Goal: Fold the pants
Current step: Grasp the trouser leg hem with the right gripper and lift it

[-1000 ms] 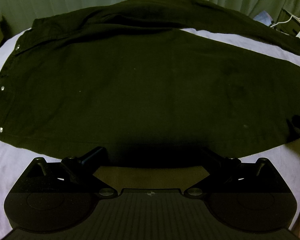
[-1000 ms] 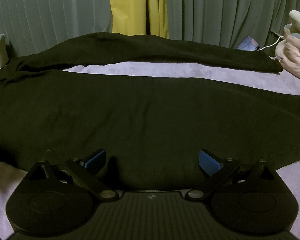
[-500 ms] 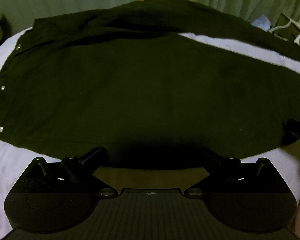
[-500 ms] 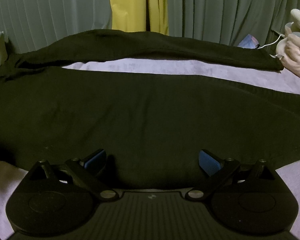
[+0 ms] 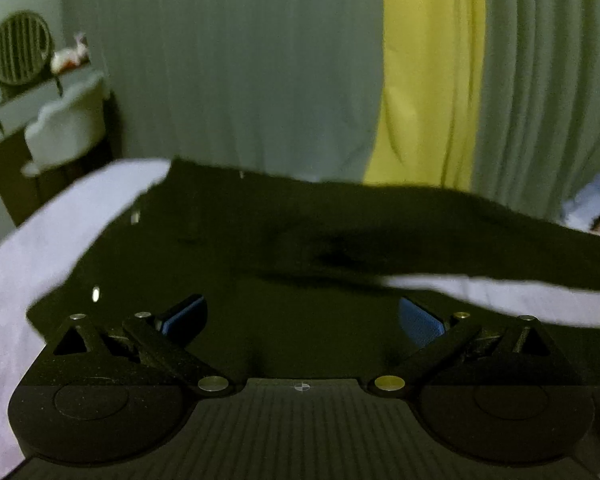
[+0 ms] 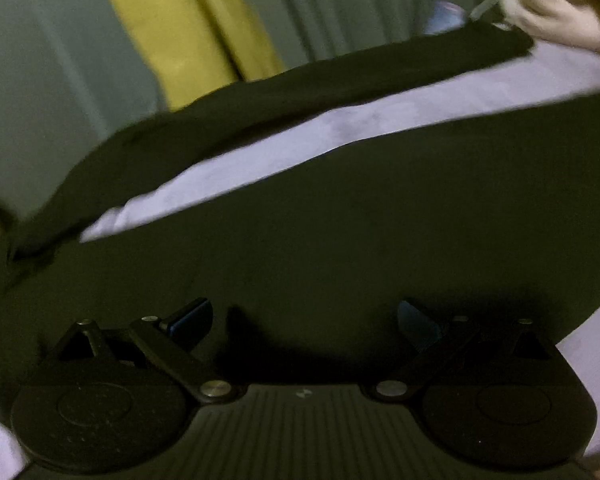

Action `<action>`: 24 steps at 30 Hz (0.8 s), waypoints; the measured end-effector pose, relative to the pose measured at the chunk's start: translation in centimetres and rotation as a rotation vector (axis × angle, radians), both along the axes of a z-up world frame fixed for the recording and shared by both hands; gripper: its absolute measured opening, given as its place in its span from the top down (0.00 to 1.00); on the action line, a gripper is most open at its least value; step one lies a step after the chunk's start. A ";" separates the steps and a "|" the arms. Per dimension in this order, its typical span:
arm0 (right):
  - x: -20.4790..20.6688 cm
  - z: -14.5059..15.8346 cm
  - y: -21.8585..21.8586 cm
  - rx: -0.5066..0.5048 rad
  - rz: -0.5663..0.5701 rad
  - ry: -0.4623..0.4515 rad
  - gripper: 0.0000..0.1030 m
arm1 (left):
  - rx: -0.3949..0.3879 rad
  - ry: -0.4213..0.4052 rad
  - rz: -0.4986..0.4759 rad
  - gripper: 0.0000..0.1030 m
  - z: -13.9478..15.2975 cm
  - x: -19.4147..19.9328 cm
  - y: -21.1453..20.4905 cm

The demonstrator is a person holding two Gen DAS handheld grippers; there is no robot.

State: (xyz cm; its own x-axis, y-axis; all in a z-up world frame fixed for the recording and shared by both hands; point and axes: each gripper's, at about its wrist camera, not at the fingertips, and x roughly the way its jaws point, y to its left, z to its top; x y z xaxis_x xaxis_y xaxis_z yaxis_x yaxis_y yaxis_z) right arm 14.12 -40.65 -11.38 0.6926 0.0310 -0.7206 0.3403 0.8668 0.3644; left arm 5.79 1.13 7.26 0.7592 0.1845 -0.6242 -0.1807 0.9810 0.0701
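My left gripper (image 5: 302, 316) and right gripper (image 6: 304, 318), jaws spread wide and gripping nothing, each hang low over the near leg of the black pants (image 6: 340, 232). The pants lie flat on the lavender bedcover (image 6: 340, 120), legs parted in a V — cover showing between them — so the near leg can be brought onto the far one (image 5: 420, 216). I judge the near edge my next hold; motion blur hides fine detail.

Both wrist views low over pants (image 5: 300, 280)
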 end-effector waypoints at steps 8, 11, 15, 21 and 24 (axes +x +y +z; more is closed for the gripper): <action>3.8 2.3 -1.5 0.006 0.156 0.196 0.04 | -0.098 -0.153 0.112 0.00 -6.1 2.7 3.2; 6.9 5.4 -4.5 0.058 0.060 0.098 0.04 | -0.245 -0.221 0.208 0.00 -7.3 2.9 6.8; 13.9 7.7 -8.5 0.069 -0.126 0.041 0.13 | -0.405 -0.269 0.379 0.00 -9.3 3.0 9.7; 24.8 6.5 -12.2 0.061 -0.343 0.097 0.56 | -0.243 -0.223 0.311 0.00 -10.2 4.6 8.4; 28.5 5.2 -12.4 -0.004 -0.402 0.154 0.52 | -0.206 -0.197 0.284 0.00 -10.7 5.4 7.9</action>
